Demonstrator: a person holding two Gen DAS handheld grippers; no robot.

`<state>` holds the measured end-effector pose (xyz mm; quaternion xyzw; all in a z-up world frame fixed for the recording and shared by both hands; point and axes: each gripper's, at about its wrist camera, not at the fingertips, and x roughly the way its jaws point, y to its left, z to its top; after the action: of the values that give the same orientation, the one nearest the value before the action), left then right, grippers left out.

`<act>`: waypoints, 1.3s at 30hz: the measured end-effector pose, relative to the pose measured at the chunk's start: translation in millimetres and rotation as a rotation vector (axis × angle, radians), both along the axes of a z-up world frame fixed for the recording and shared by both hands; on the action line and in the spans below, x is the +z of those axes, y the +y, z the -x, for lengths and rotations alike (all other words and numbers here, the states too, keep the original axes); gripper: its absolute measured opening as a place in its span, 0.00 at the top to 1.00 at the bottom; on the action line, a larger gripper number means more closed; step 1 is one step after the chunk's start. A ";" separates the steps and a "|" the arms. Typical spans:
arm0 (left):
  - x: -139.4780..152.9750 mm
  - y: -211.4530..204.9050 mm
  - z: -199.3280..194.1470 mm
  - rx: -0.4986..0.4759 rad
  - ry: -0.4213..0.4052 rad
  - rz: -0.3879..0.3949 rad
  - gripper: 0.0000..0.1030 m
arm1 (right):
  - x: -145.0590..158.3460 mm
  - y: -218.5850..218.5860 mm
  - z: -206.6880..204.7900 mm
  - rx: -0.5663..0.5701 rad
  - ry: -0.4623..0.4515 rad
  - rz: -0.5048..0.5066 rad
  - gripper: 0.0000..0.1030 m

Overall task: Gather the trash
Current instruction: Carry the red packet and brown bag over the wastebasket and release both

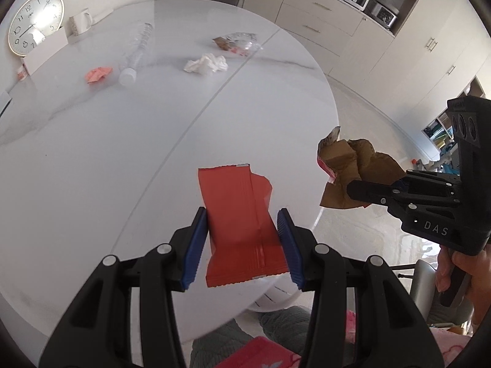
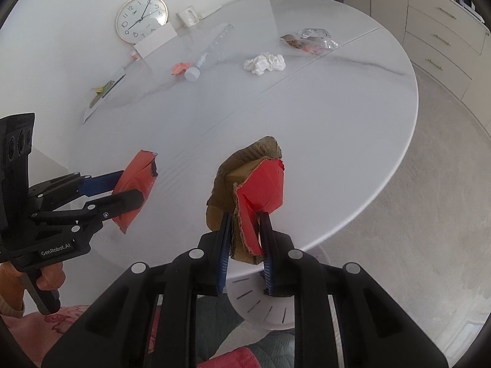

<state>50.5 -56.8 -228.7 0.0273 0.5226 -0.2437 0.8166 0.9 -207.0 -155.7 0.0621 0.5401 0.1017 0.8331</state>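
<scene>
The left gripper (image 1: 242,230) grasps a red wrapper (image 1: 242,224) between its blue pads, raised above the near part of the white table (image 1: 92,159); to its right, the right gripper (image 2: 245,236) is clenched on a crumpled brown and red cardboard piece (image 2: 245,181), near the table edge. Farther on the table lie, from left, a pink scrap (image 1: 97,74), a clear bottle (image 1: 135,55), a white tissue (image 1: 206,63) and a clear plastic bag (image 1: 239,42).
</scene>
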 end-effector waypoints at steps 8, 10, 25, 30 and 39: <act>-13.6 -57.8 55.2 0.034 0.047 -0.011 0.56 | -0.3 -47.8 50.1 0.063 0.014 -0.020 0.81; -15.3 -67.2 64.9 0.050 0.051 -0.012 0.56 | -2.0 -55.4 58.3 0.081 0.018 -0.012 0.81; -28.0 -90.3 94.9 0.101 0.091 -0.057 0.52 | -16.0 -66.2 86.4 0.176 0.026 -0.018 0.80; -19.9 -83.3 95.5 0.117 0.066 -0.056 0.47 | -15.4 -62.5 87.0 0.171 0.023 -0.033 0.80; -6.6 -73.8 96.3 0.133 0.030 -0.064 0.41 | -7.6 -64.6 90.0 0.158 0.000 -0.035 0.79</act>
<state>-45.8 -130.5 -235.3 0.0149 0.5428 -0.1726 0.8218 -89.1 -271.6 -163.3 0.0339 0.5417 0.1767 0.8211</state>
